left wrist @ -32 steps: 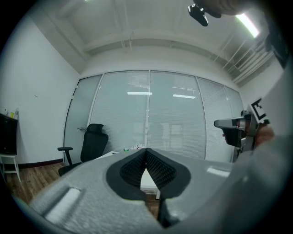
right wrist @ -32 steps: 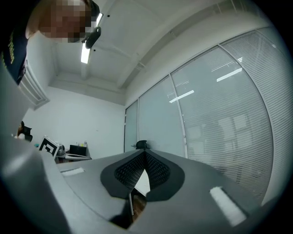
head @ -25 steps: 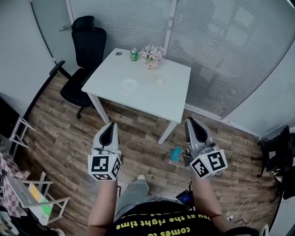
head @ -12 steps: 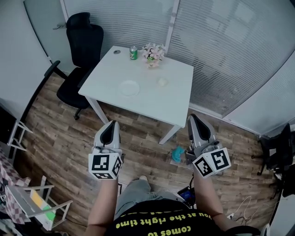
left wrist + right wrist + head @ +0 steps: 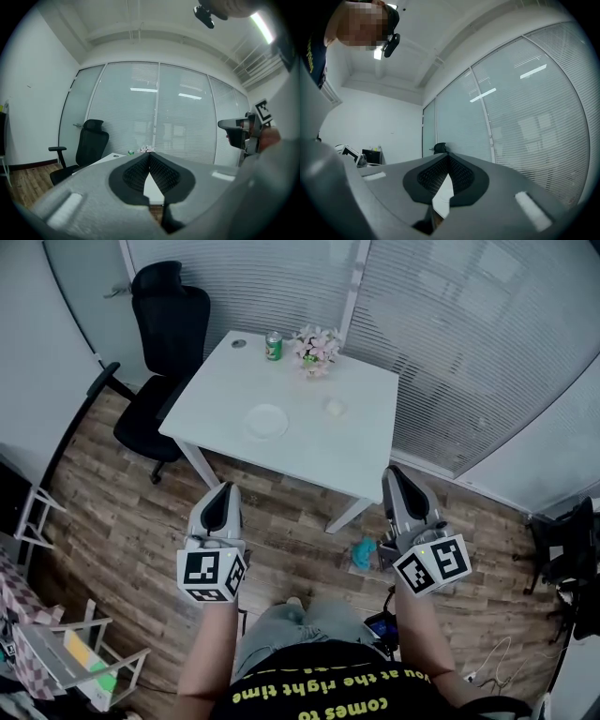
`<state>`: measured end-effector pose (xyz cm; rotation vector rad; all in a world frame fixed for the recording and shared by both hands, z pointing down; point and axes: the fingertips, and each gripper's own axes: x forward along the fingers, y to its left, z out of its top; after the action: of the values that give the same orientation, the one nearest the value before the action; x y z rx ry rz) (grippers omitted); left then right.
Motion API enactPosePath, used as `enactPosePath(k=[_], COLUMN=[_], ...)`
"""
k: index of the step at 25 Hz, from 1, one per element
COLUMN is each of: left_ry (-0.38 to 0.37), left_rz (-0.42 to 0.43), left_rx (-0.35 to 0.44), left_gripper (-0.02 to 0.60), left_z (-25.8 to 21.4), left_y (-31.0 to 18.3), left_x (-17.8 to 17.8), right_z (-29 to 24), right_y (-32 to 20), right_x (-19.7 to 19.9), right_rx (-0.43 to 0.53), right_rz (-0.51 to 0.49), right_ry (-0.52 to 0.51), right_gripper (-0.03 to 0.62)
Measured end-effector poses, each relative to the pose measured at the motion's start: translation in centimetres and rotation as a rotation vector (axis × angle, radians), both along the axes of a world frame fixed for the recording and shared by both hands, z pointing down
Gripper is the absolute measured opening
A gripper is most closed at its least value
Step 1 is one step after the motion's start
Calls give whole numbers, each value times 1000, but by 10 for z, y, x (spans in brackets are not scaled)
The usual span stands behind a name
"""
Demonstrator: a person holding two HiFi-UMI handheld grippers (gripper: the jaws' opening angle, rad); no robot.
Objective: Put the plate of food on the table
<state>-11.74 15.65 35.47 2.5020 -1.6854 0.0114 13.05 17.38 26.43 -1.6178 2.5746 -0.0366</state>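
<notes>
The only plate [image 5: 266,420] we can see already lies flat on the white table [image 5: 309,460], near its middle and a little toward the chair [image 5: 164,343] side. It is white on white, and we cannot tell whether any food is on it. A small pale thing [image 5: 335,407] sits apart from it, and a green can [image 5: 274,346] and a bunch of flowers [image 5: 316,349] stand at the far edge. We hold both tools level and short of the table, over the wooden floor. The left gripper [image 5: 222,493] has its jaws pressed together with nothing between them, and the right gripper [image 5: 395,476] is the same. We judge this step to be the walk up to the near edge. To do it well, we should keep both tools level and step past the blue thing [image 5: 362,552] on the floor. If the plate needs handling, we should spread the jaws before reaching its thin rim and stay low and clear of the can and flowers.
</notes>
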Motion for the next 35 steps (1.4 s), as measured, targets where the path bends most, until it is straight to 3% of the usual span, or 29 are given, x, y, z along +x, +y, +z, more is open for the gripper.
enactPosePath(k=[18, 35], left_ry=[3, -1], left_rz=[-85, -162], left_rx=[0, -4], left_gripper=[1, 0], left_z=[8, 1], left_y=[-42, -188], left_x=[-21, -11], right_z=[9, 11], right_y=[-66, -235], right_x=[-6, 8], right_rx=[5, -24], right_rz=[-51, -118], right_ry=[-14, -18], right_gripper=[5, 6])
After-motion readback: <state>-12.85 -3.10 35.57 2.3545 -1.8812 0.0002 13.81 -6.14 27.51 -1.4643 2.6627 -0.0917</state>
